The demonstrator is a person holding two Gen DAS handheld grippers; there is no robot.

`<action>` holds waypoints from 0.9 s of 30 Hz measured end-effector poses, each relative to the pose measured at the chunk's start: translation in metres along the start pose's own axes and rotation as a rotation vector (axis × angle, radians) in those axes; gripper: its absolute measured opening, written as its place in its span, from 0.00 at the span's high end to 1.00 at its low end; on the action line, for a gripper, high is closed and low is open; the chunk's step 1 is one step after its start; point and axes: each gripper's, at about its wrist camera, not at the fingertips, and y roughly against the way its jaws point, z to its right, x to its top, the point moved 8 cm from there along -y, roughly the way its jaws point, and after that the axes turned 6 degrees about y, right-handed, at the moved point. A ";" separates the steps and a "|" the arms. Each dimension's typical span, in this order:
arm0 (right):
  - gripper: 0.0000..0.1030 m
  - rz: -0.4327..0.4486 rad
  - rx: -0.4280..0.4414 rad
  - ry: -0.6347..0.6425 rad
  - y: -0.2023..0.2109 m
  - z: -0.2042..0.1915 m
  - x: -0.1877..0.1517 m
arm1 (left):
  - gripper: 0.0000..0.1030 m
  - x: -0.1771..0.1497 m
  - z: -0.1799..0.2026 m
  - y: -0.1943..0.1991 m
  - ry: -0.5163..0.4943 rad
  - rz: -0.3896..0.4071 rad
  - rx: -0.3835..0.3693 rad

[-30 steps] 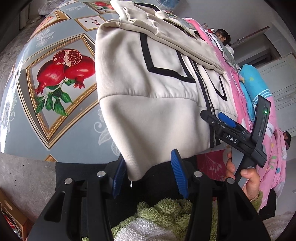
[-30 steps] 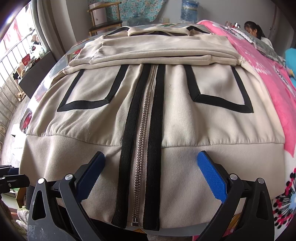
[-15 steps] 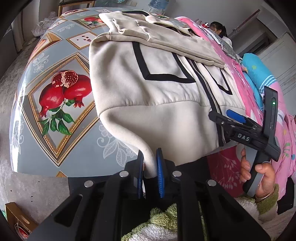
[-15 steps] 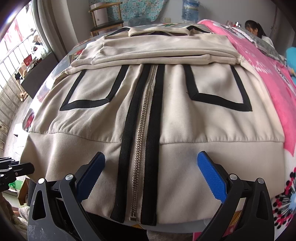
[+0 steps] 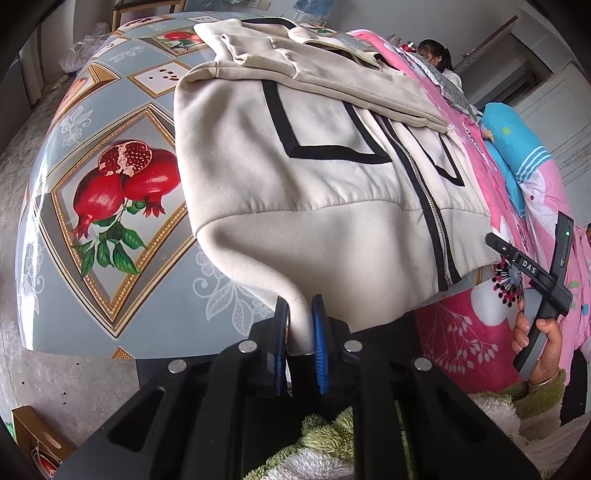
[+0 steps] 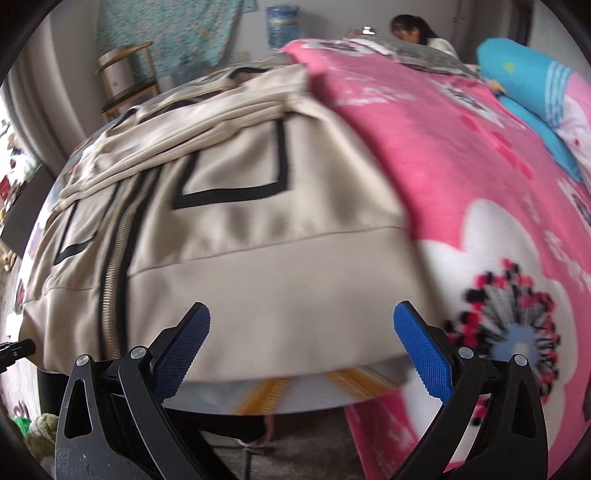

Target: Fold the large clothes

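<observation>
A cream zip jacket (image 5: 332,177) with black trim lies face up on the table, sleeves folded across its chest. Its hem hangs over the near edge. My left gripper (image 5: 300,325) is shut on the jacket's lower left hem corner, the cloth pinched between the blue pads. My right gripper (image 6: 301,347) is open and empty, just before the hem's right part (image 6: 295,317), not touching it. The right gripper also shows in the left wrist view (image 5: 532,273), held off the table's right front edge. The right wrist view is motion-blurred.
The table (image 5: 110,258) has a grey cloth with pomegranate prints. A pink flowered blanket (image 6: 461,184) covers its right side, with a blue pillow (image 6: 528,81) behind. A person (image 6: 417,33) sits at the far end. A chair (image 6: 125,81) stands at back left.
My left gripper closed on the hem corner and now pulls it slightly toward me. My right gripper swung right, from facing the zip to the hem's right part near the pink blanket.
</observation>
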 end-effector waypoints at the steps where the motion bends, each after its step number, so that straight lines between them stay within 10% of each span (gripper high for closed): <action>1: 0.06 -0.004 -0.010 -0.010 0.001 0.010 -0.002 | 0.87 0.000 0.000 0.000 -0.002 0.001 0.002; 27: 0.34 -0.119 0.159 -0.096 -0.019 0.049 -0.017 | 0.87 0.001 0.001 -0.003 -0.020 0.008 0.027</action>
